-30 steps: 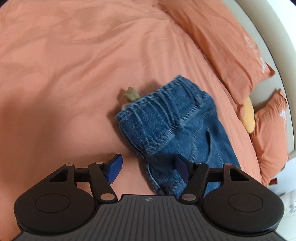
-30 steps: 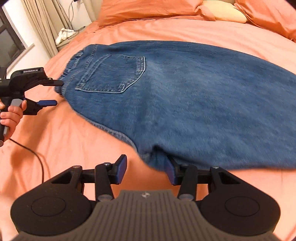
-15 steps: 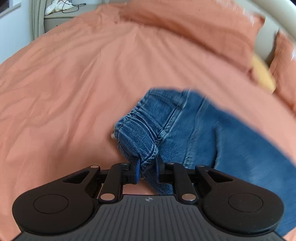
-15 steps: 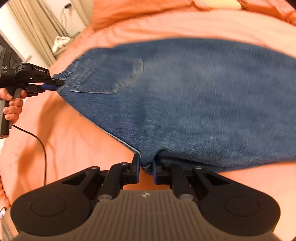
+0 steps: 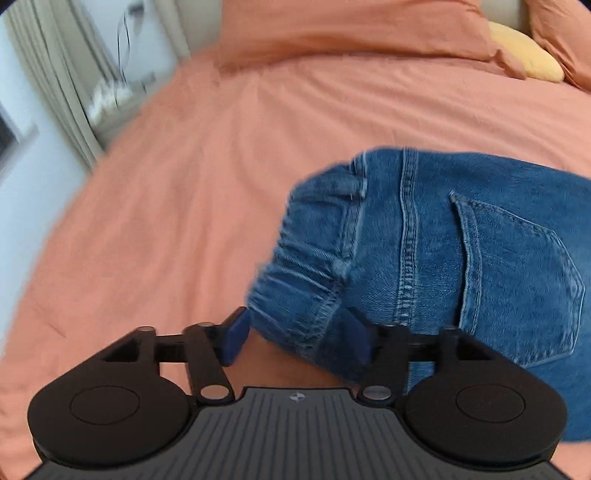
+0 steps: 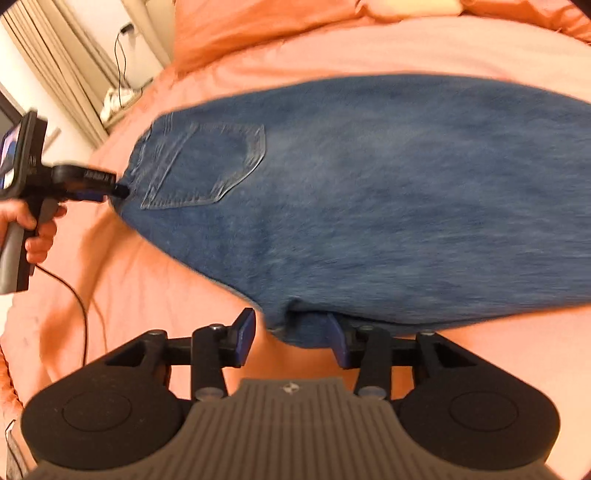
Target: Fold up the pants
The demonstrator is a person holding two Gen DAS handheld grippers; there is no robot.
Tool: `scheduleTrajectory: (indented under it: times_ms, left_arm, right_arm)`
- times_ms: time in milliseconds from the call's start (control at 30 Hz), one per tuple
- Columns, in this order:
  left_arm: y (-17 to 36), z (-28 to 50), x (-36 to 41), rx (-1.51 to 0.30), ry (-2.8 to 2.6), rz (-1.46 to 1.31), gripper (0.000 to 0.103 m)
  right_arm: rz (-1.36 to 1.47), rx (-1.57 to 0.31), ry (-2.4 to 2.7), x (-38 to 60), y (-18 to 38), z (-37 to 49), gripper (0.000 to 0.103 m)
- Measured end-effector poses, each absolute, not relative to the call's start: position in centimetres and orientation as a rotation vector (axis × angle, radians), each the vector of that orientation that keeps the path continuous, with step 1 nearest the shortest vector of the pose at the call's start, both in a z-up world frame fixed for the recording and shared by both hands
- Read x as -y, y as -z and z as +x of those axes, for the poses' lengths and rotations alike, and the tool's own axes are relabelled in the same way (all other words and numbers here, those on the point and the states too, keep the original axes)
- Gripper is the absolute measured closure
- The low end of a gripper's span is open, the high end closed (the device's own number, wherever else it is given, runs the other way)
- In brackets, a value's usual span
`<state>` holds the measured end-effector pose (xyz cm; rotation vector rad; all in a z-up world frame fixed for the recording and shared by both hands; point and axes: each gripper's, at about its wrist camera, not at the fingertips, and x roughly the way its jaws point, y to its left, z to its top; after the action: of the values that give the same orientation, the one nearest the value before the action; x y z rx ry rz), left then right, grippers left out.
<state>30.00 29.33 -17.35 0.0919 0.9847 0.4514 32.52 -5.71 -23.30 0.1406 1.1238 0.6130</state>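
Observation:
Blue jeans [image 5: 461, 258] lie on the orange bed sheet [image 5: 166, 184], back pocket facing up. In the left wrist view the gathered waistband corner sits between the pads of my left gripper [image 5: 295, 339], whose jaws are opening and no longer press on it. The right wrist view shows the jeans [image 6: 369, 203] stretched across the bed, with a fold of the near edge between the pads of my right gripper [image 6: 291, 341]. Its jaws are opening too. The left gripper [image 6: 114, 190] shows there at the waistband, held by a hand [image 6: 33, 229].
Orange pillows [image 5: 351, 29] and a yellow pillow [image 5: 524, 51] lie at the head of the bed. Curtains [image 5: 55, 74] and a cluttered ledge stand beyond the bed's left edge. A black cable [image 6: 83, 306] trails from the left gripper over the sheet.
Both grippers closed on the denim half a second ago and have now opened again. The left gripper rolled and shifted, and the waistband end now lies spread with the pocket showing.

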Motion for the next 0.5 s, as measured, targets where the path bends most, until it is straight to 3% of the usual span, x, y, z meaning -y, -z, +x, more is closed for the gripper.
scheduleTrajectory:
  times_ms: [267,500]
  left_arm:
    - [14.8,27.9,-21.9,-1.003,-0.298,0.12,0.036]
    - [16.0,28.7,-15.4,-1.035,-0.125,0.137,0.036]
  right_arm:
    - [0.266,-1.069,-0.35,21.8,20.5,35.2,0.064]
    - [0.374,-1.022,-0.064,38.0,18.9,38.0,0.064]
